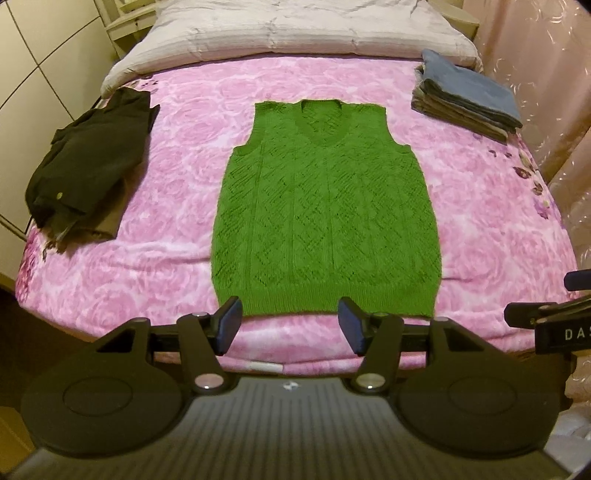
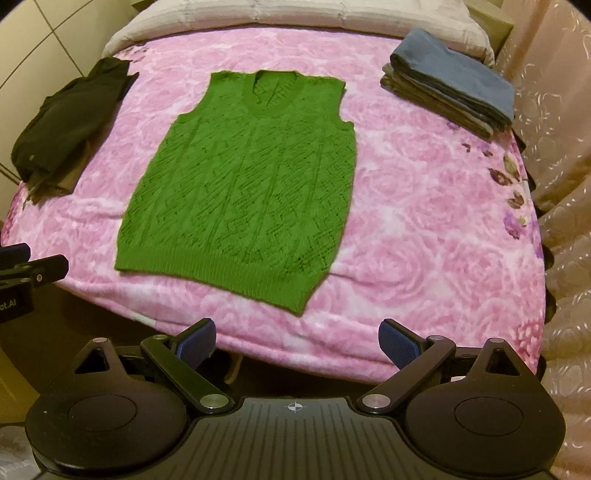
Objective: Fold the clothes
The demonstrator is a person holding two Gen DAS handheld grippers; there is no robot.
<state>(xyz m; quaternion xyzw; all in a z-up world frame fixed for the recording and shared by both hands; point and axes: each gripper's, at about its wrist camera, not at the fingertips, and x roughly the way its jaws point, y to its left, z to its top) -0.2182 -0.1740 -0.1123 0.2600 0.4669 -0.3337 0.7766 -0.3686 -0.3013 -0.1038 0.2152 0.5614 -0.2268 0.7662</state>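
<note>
A green knitted vest [image 1: 325,206] is lying flat and face up in the middle of a bed covered by a pink blanket [image 1: 177,221], its neck pointing toward the pillow [image 1: 280,33] and its ribbed hem lying nearest the two grippers. The left gripper [image 1: 290,325] is hovering just short of the hem with its fingers standing apart and holding nothing; the right gripper [image 2: 297,341] is hanging back at the near edge of the bed, its fingers also spread wide and empty. A dark garment [image 1: 92,162] is sitting crumpled to the left, and a stack of folded clothes [image 1: 465,96] is resting at the far right, both well apart from the vest. The fold itself looks not yet begun, so the step in hand is probably taking hold of the vest. To do it well, each gripper should be closing on one edge at matching points, likely a hem corner and the shoulder on the same side, pinching both layers of the loose knit without catching the blanket beneath, then lifting low and carrying the side across evenly so the openwork is not stretching or bunching.
</note>
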